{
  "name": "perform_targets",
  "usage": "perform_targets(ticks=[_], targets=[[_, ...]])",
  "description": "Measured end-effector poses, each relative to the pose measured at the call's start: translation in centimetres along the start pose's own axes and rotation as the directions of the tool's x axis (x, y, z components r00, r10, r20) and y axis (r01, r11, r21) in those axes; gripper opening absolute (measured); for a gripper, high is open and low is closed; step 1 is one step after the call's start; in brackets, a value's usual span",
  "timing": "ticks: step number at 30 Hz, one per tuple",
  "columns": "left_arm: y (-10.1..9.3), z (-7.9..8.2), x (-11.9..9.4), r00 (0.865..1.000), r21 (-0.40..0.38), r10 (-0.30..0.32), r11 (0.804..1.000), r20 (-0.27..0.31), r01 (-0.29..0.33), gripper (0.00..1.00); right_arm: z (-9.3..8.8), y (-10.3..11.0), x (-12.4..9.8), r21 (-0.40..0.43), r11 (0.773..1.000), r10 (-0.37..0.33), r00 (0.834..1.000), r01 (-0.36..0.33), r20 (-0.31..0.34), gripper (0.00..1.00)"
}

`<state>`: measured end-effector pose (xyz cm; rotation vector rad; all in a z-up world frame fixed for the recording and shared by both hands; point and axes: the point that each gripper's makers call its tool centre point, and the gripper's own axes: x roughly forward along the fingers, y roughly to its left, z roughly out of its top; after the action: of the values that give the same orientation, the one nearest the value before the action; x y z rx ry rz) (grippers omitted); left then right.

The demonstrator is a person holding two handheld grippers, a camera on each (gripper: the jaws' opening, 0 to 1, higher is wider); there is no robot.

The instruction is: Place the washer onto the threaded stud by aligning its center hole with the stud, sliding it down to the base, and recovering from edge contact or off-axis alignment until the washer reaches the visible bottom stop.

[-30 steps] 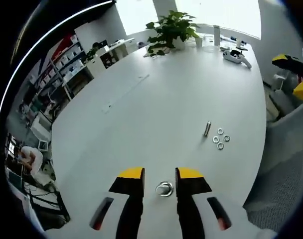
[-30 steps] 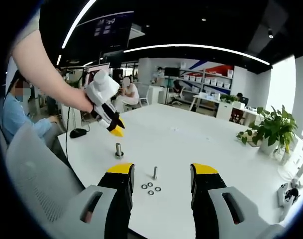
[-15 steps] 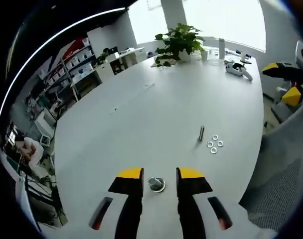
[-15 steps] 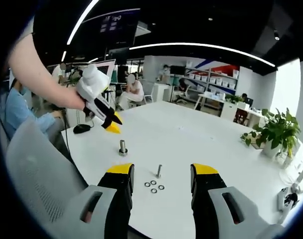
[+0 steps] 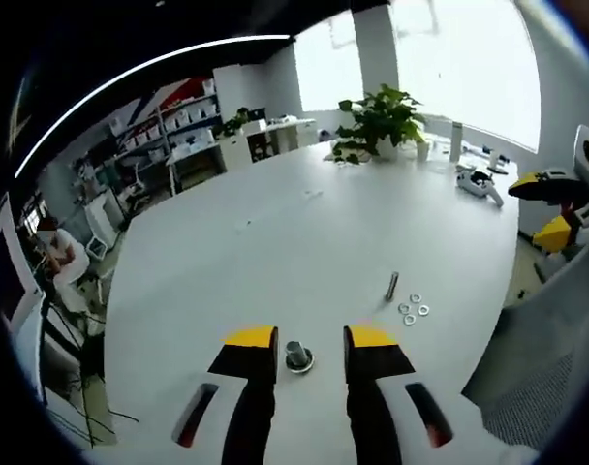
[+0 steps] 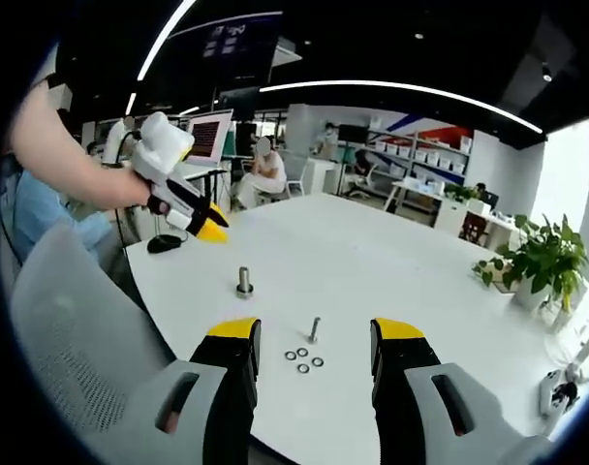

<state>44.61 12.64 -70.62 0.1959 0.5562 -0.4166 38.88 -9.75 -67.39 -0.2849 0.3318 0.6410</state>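
Observation:
A short threaded stud stands upright on its round base on the white table, seen between my left gripper's open jaws. In the right gripper view the stud stands alone, and the left gripper, held in a hand, hovers up and to the left of it. Several loose washers lie in a cluster beside a small upright bolt, just ahead of my open right gripper. The washers and the bolt also lie right of the stud. Nothing is held in either gripper.
A potted plant and a white handheld device stand at the table's far end. A grey mesh chair sits at the table edge near the stud. My right gripper shows past the table's right edge. People sit at desks behind.
The left gripper has drawn back and up from the stud, its view tilting up toward the room. The stud, bolt and washers have stayed in place. The right gripper has barely moved.

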Motion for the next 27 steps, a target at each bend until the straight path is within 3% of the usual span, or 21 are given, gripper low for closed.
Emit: perform_targets(ticks=[11, 13, 17, 21, 22, 25, 27], targets=[[-1.8, 0.5, -2.9, 0.994, -0.033, 0.001, 0.999, 0.113, 0.002, 0.27, -0.3, 0.2, 0.1, -0.004, 1.0, 0.007, 1.0, -0.007, -0.016, 0.48], [-2.4, 0.5, -3.3, 0.991, -0.051, -0.021, 0.998, 0.133, 0.028, 0.28, -0.3, 0.3, 0.1, -0.012, 1.0, 0.01, 1.0, -0.011, -0.017, 0.48], [-3.9, 0.4, -4.2, 0.985, -0.012, -0.059, 0.998, 0.159, 0.062, 0.29, -0.3, 0.4, 0.2, -0.016, 1.0, 0.015, 1.0, -0.015, -0.021, 0.48], [-4.2, 0.2, -5.0, 0.981, -0.019, -0.072, 0.997, 0.177, 0.077, 0.29, -0.4, 0.5, 0.2, -0.018, 1.0, 0.016, 1.0, -0.017, -0.024, 0.48], [-4.4, 0.4, -5.4, 0.975, -0.03, -0.085, 0.995, 0.204, 0.093, 0.3, -0.4, 0.5, 0.2, -0.019, 1.0, 0.016, 1.0, -0.017, -0.024, 0.48], [-4.6, 0.3, -5.7, 0.976, -0.039, -0.099, 0.993, 0.196, 0.109, 0.31, -0.5, 0.6, 0.2, -0.02, 1.0, 0.02, 0.999, -0.02, -0.028, 0.48], [-4.7, 0.9, -6.2, 0.97, -0.024, -0.101, 0.994, 0.221, 0.109, 0.31, -0.5, 0.7, 0.2, -0.025, 0.999, 0.02, 0.999, -0.021, -0.026, 0.48]])
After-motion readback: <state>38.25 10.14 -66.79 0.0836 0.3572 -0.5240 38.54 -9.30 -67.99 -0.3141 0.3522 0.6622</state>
